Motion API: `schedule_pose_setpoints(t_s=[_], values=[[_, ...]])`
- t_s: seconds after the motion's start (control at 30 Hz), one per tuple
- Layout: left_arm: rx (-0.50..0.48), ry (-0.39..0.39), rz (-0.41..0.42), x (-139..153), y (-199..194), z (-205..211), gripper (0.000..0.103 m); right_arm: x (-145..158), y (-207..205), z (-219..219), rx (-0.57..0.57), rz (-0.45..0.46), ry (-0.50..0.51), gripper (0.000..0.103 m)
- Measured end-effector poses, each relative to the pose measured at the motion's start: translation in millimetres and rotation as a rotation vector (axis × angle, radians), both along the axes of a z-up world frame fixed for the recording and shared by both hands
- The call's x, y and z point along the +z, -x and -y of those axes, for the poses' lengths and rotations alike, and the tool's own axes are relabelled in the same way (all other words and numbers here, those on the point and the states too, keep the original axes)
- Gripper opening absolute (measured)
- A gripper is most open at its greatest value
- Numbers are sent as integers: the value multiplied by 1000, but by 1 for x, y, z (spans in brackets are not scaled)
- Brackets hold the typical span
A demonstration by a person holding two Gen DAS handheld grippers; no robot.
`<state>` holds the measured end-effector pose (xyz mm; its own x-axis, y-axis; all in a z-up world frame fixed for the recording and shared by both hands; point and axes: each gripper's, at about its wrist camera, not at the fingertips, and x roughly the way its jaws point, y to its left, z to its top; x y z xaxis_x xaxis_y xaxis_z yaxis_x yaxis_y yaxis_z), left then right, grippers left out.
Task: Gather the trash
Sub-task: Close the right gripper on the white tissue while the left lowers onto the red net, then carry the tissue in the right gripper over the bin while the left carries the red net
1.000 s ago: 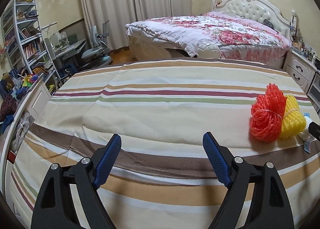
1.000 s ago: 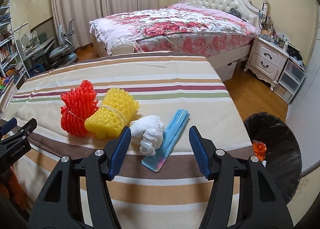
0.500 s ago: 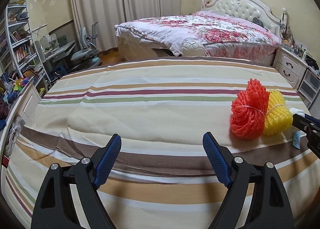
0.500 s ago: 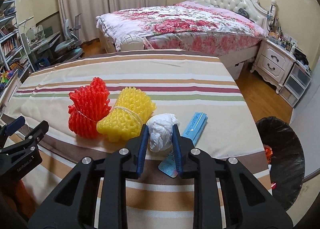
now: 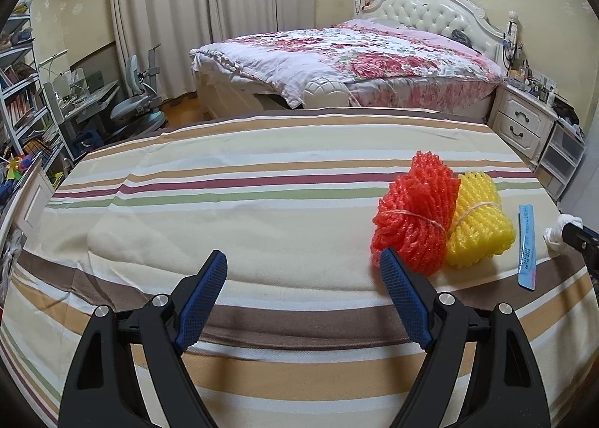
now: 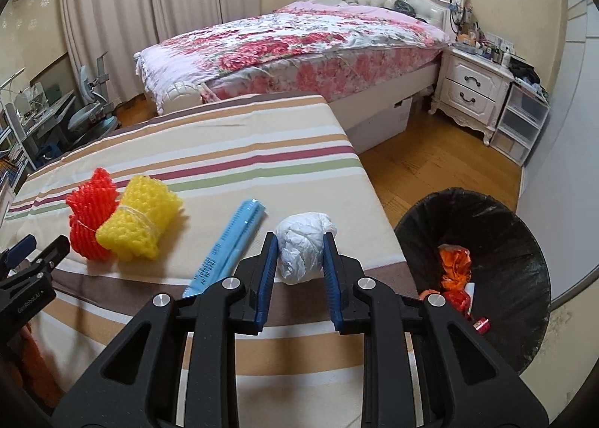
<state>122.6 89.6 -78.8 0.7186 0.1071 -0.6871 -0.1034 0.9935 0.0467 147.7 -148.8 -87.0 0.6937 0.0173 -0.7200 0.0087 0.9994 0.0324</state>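
My right gripper (image 6: 299,239) is shut on a crumpled white wad (image 6: 304,248) and holds it above the striped table's right edge, left of the black-lined trash bin (image 6: 498,241). A red foam net (image 6: 90,218), a yellow foam net (image 6: 140,222) and a flat blue packet (image 6: 228,246) lie on the striped cloth (image 6: 232,151). My left gripper (image 5: 303,259) is open and empty over the cloth (image 5: 224,226), left of the red net (image 5: 413,216), the yellow net (image 5: 477,226) and the blue packet (image 5: 526,246). The right gripper's tip (image 5: 572,233) with the wad shows at the far right.
The bin holds orange and red wrappers (image 6: 455,271). A floral bed (image 6: 299,42) and white nightstand (image 6: 471,91) stand behind, with wood floor (image 6: 430,162) between. A desk, chair and bookshelves (image 5: 22,117) stand at the left.
My right gripper closed on the white wad and carried it up and to the right, toward the bin. The left gripper drifted right, so the nets sit closer to its right finger.
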Motion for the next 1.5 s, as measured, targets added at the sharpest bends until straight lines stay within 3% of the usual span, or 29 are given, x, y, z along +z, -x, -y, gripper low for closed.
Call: schedule_pose_setpoints(t_s=[0.2,0.93,1.1,1.2,1.37,1.5], values=[[-22,-2,19,2,-11,11,81,-11,1,1,6,-13,-10,36],[-87,42,42,18,-14,22,81,-21,-1,-2,24,-41,-20,34],[-134,35,-1,7,-34,35,81,-21,-1,-2,25,-41,-17,35],[-167,70,-12,4,-39,38,81,-21,0,-2,25,-40,-20,35],[-264,147,-26,1,-34,41,47,-21,0,-2,25,-40,-18,35],[-269,164,-18,3,-30,41,39,-21,0,-2,24,-40,-20,34]])
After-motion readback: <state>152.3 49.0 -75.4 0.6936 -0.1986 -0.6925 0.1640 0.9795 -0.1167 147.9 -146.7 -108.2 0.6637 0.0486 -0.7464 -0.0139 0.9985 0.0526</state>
